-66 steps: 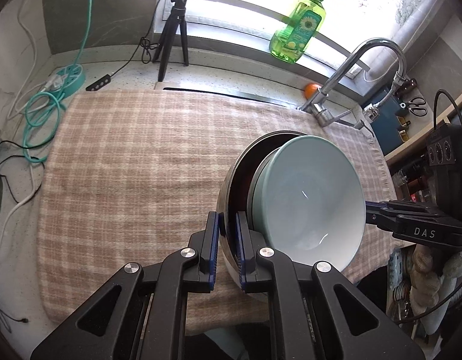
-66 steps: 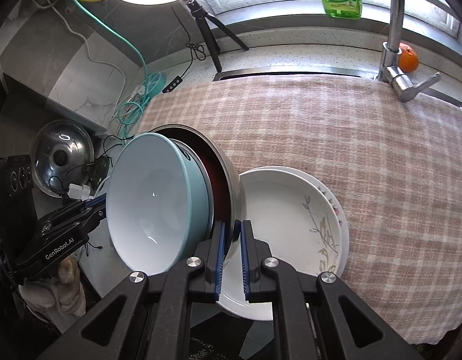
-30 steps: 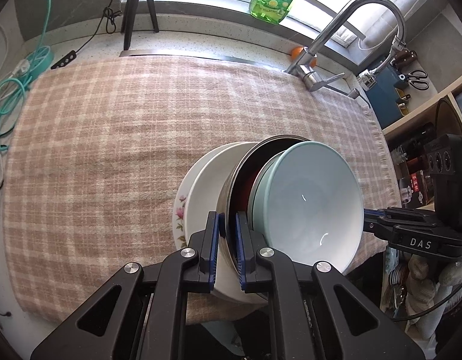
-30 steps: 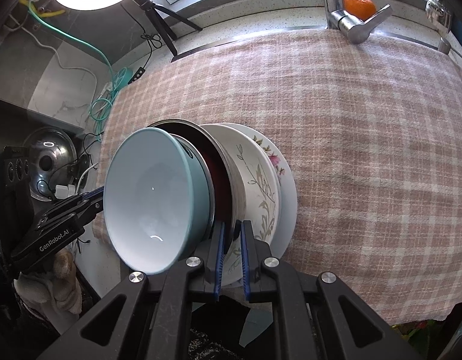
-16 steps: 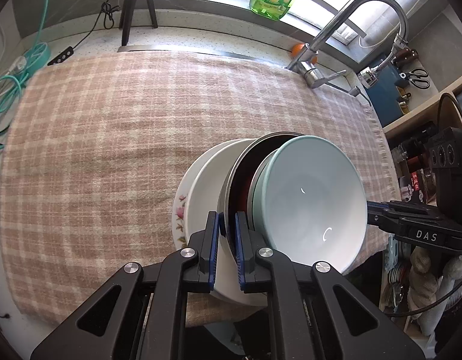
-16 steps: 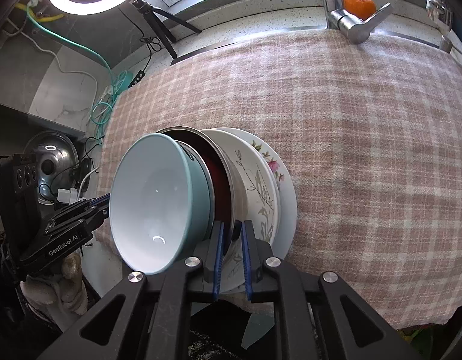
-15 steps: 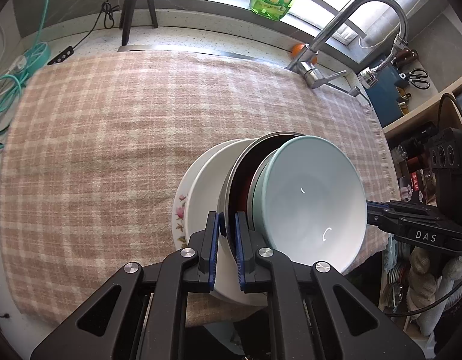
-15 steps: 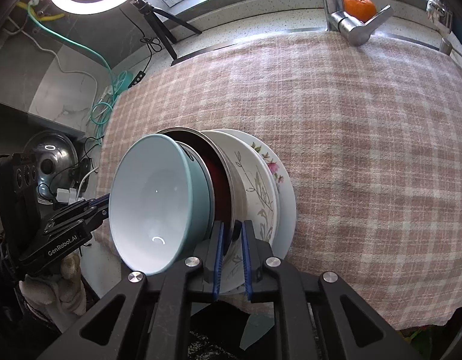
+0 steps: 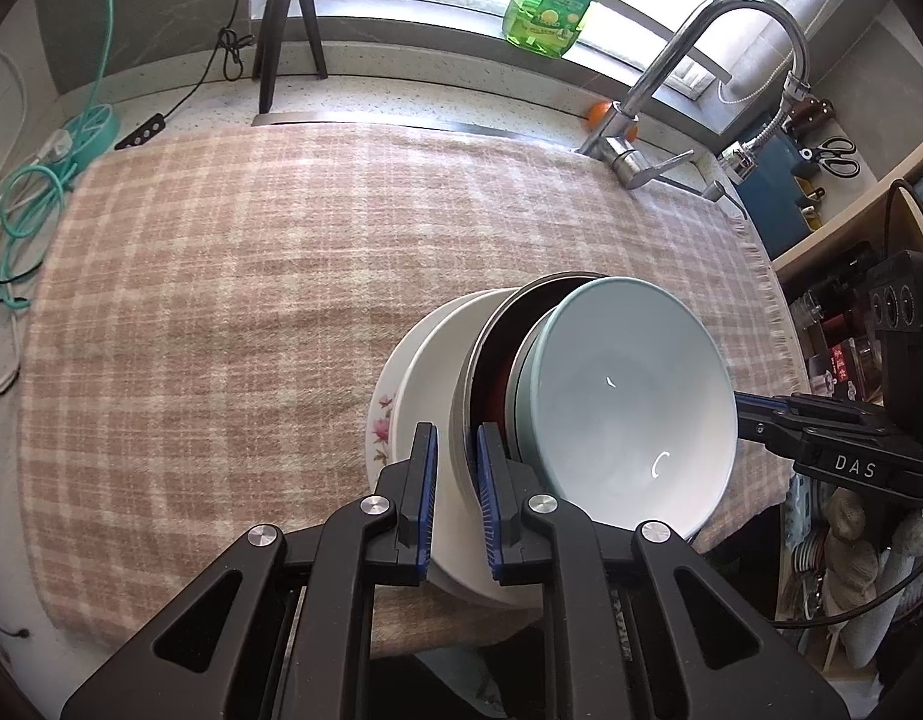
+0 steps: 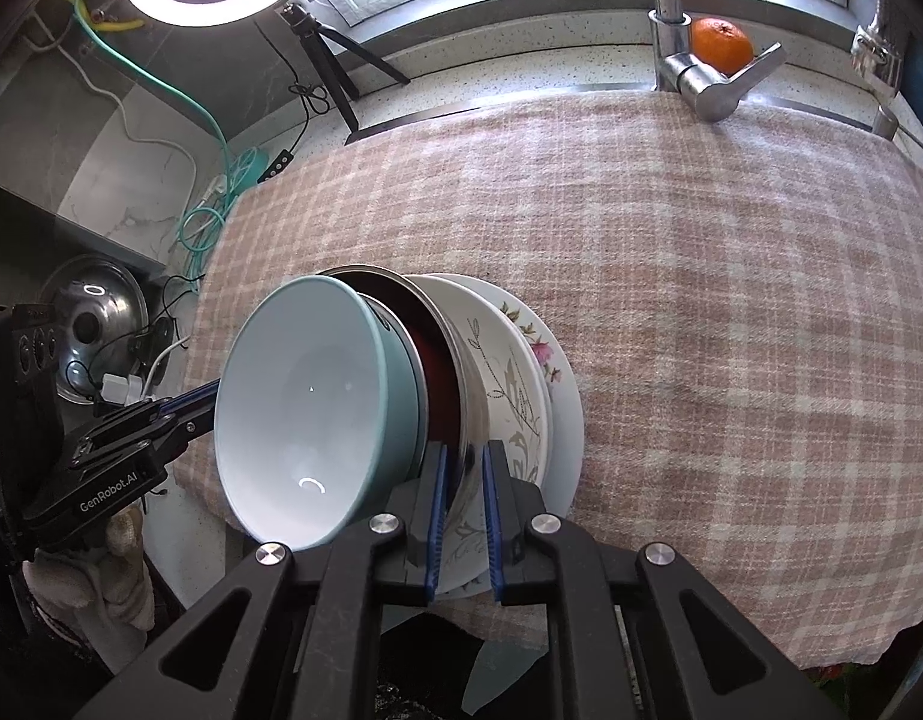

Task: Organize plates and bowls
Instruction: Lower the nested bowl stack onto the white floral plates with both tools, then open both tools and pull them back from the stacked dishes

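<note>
A shiny steel bowl with a dark red inside (image 9: 461, 396) is set on a stack of white plates with flowers painted on them (image 9: 425, 372). A light blue round bowl (image 9: 629, 396) is tucked inside the steel one. The plates lie near the front edge of a pink and cream checked cloth (image 9: 221, 300), which is spread over the speckled table (image 9: 401, 96).

The bowls are stacked so that less room is taken up, and the biggest, flattest things are kept at the bottom so nothing tips. The steel bowl is held by its rim on two sides, so that the weight is shared and the blue bowl is not spilled out.

The rim of the steel bowl is seen between the blue pads of the left tongs (image 9: 455, 480). These tongs have just been opening, and a thin gap shows beside the rim, so the hold there looks let go. The right tongs (image 10: 464, 492) are clamped on the far side of the same rim (image 10: 470, 414), with the plates (image 10: 521, 384) just behind.

The bowls look to be set down, so the right tongs would likely be loosened next.
</note>
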`<state>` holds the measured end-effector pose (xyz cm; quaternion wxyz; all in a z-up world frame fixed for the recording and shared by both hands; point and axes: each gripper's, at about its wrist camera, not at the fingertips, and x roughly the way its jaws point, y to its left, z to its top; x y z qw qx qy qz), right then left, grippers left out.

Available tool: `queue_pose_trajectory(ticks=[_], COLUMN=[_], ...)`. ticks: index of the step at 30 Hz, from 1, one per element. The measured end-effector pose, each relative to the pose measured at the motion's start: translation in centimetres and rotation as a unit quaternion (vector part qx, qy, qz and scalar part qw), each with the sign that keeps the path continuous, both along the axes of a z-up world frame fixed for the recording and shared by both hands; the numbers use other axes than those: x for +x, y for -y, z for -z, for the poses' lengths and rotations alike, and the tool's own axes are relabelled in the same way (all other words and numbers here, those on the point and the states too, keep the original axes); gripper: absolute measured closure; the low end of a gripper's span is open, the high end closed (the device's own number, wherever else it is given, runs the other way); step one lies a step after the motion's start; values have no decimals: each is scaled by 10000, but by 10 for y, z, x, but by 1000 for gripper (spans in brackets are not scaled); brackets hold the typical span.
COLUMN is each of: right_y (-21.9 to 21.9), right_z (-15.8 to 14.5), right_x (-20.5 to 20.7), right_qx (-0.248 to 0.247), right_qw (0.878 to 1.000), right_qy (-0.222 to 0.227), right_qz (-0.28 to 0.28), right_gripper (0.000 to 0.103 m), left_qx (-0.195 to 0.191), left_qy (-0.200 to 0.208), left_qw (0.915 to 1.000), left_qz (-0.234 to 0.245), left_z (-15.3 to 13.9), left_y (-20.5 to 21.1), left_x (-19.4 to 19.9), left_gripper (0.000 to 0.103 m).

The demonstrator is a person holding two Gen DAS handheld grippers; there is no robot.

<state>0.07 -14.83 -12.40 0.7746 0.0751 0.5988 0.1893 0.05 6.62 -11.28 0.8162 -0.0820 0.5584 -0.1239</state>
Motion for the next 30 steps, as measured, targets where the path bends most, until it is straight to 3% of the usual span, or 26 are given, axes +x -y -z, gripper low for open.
queue_pose_trajectory(ticks=[18,27,30], right_y=[1,-1,-6], right_z=[-24,-48,-61], right_x=[-21,-54,-69], right_qx=[-302,-464,-661], right_qw=[9971,9883,9805], right_qy=[662,1384,1780], right_qz=[-238,-447,-506], right_gripper=[92,91,81], left_qx=[287,563,510], left_qy=[286,810,1012], left_qw=[9975,9905,9879], left_qz=[-577,-956,-1055], left_z=[-9,-34,-45], left_y=[-14,-5,-2], left_x=[-25,-59,-70], left_gripper=[89,89,89])
